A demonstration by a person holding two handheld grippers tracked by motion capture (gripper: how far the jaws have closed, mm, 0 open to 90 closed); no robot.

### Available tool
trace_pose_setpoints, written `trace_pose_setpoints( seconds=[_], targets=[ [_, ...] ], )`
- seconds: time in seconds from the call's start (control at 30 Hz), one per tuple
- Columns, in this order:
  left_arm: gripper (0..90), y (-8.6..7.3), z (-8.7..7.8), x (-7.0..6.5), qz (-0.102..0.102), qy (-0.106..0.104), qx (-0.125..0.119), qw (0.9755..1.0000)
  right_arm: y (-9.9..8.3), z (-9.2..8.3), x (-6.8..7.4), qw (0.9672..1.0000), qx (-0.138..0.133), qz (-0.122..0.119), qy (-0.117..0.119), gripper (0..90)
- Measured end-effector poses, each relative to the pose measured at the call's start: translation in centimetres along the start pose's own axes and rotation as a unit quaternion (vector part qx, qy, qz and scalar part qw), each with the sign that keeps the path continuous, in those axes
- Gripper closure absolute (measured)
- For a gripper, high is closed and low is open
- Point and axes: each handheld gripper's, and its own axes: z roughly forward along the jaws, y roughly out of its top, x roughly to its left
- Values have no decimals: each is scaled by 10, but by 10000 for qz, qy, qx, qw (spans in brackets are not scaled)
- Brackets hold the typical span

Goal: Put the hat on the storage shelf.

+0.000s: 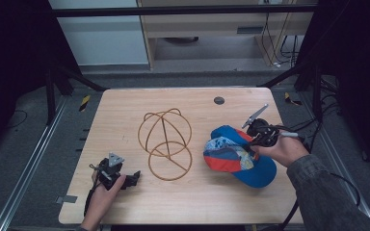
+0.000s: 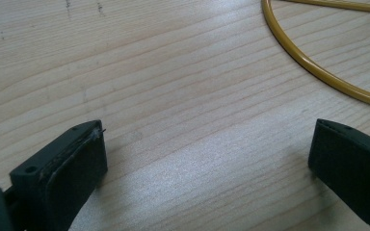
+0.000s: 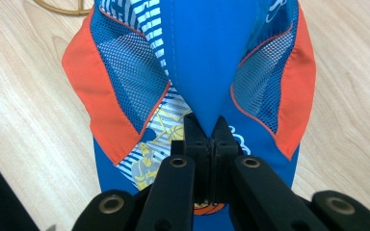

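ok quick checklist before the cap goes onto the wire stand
1. Right tongs shut on the cap: ok, the jaws pinch a fold of its blue fabric.
2. Cap free of the table: cannot tell, its brim sits low near the wood.
3. Gold wire stand unobstructed: ok, it stands alone at mid-table, left of the cap.
4. Left tongs free to help: ok, open with only bare wood between the jaws.
5. Left tongs apart from the stand: ok, its base ring lies beyond the jaw tips.
6. Grip strong enough to carry the cap: cannot tell, only a small pinch of cloth is held.
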Motion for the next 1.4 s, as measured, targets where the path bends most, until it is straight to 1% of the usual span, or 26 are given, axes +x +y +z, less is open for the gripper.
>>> trace_pose_setpoints(
  seconds=[0.03, 0.13, 0.17, 0.2, 0.27, 0.37, 0.57, 0.9, 1.2, 1.4],
  targets=[
    [0, 0, 0, 0, 0, 0, -1, 10000, 0, 0, 0, 10000, 0, 0, 0, 894],
    [0, 0, 0, 0, -14, -3, -15, 10000, 5, -10, 0, 10000, -32, -33, 1, 894],
    [0, 0, 0, 0, -14, -3, -15, 10000, 5, -10, 0, 10000, -32, -33, 1, 894],
    [0, 0, 0, 0, -13, -3, -15, 10000, 7, -15, 0, 10000, -58, -49, 20, 895],
    [0, 0, 0, 0, -13, -4, -15, 10000, 8, -18, 0, 10000, -58, -30, 28, 895],
    [0, 0, 0, 0, -8, -3, -1, 10000, 13, -25, 0, 9999, -67, -99, 19, 895],
    [0, 0, 0, 0, 17, -6, -3, 10000, 20, -40, 2, 9998, -107, -137, 3, 894],
    [0, 0, 0, -1, 17, -15, -6, 10000, 30, -58, 5, 9997, -103, -226, -23, 894],
    [0, 0, 0, -1, 25, -28, -8, 10000, 48, -84, 12, 9986, -274, -434, -130, 894],
    [0, 0, 0, -1, 36, -34, -3, 10000, 67, -107, 20, 9968, -512, -574, -237, 894]
  ],
)
